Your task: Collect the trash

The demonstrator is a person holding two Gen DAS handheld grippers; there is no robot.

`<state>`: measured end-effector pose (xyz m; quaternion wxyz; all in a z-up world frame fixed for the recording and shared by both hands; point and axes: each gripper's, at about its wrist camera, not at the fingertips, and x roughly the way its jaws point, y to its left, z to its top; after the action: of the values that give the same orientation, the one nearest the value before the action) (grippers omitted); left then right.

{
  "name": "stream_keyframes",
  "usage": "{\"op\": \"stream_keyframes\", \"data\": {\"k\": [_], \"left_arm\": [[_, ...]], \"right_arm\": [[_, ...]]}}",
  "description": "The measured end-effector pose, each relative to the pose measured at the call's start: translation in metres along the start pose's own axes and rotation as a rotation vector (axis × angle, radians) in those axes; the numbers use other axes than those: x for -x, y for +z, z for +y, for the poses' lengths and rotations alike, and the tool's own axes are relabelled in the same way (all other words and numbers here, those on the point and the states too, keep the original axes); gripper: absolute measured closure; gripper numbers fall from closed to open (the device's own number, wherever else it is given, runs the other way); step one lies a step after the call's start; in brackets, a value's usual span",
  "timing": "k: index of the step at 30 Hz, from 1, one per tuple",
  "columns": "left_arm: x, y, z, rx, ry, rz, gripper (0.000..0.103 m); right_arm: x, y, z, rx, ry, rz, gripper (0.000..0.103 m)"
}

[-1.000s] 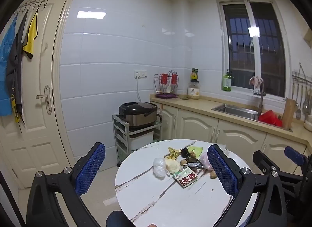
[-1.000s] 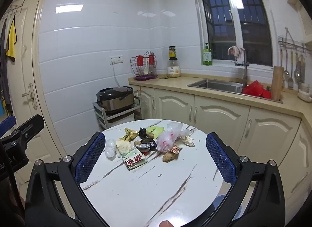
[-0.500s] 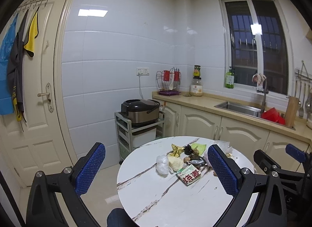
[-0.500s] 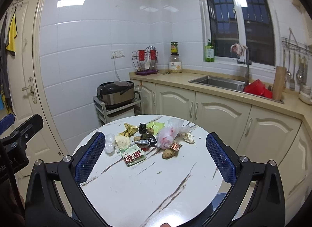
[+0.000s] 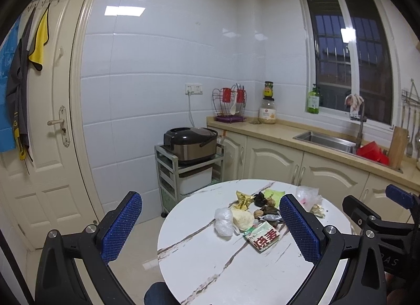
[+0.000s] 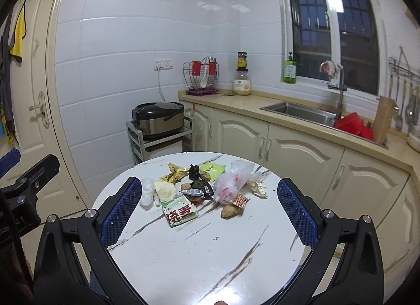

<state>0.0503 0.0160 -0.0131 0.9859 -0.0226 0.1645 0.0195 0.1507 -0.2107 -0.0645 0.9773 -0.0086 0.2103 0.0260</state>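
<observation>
- Left gripper (image 5: 210, 229) and right gripper (image 6: 210, 212) both spread wide, holding nothing
- Trash pile (image 6: 199, 192) lies ahead of the right gripper on the round marble surface (image 6: 199, 252); pink-stained plastic bag (image 6: 229, 183) among it
- Sink (image 6: 299, 111) beyond, in the kitchen counter

I see a round white marble-veined counter (image 6: 210, 252), its near half bare. On its far half lies a cluster of trash: green-white packet with red characters (image 6: 181, 212), clear crumpled bag (image 6: 147, 191) touching a pale lump (image 6: 164, 191), gold wrapper (image 6: 176, 172), lime-green packet (image 6: 213, 169), pinkish plastic bag (image 6: 231, 184), brown tuber (image 6: 231, 210), dark scraps in the middle (image 6: 195, 171).
</observation>
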Motion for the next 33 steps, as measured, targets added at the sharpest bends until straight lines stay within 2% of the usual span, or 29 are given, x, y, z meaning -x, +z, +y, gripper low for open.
{"op": "stream_keyframes", "data": {"k": [6, 14, 18, 25, 33], "left_arm": [[-0.040, 0.001, 0.002, 0.001, -0.012, 0.076, 0.001], [-0.076, 0.009, 0.009, 0.012, -0.045, 0.147, 0.001], [-0.101, 0.006, 0.010, 0.021, -0.055, 0.210, 0.001], [-0.150, -0.006, 0.012, 0.022, -0.073, 0.355, 0.001], [-0.199, -0.014, 0.009, 0.019, -0.104, 0.474, 0.001]], "right_arm": [[-0.033, -0.003, 0.007, 0.016, 0.014, 0.060, 0.000], [-0.060, -0.007, -0.001, 0.009, 0.006, 0.121, 0.000], [-0.075, -0.008, -0.006, 0.011, -0.003, 0.153, 0.000], [-0.115, -0.027, -0.029, -0.022, -0.023, 0.258, 0.000], [-0.166, -0.059, -0.058, -0.065, -0.037, 0.400, 0.000]]}}
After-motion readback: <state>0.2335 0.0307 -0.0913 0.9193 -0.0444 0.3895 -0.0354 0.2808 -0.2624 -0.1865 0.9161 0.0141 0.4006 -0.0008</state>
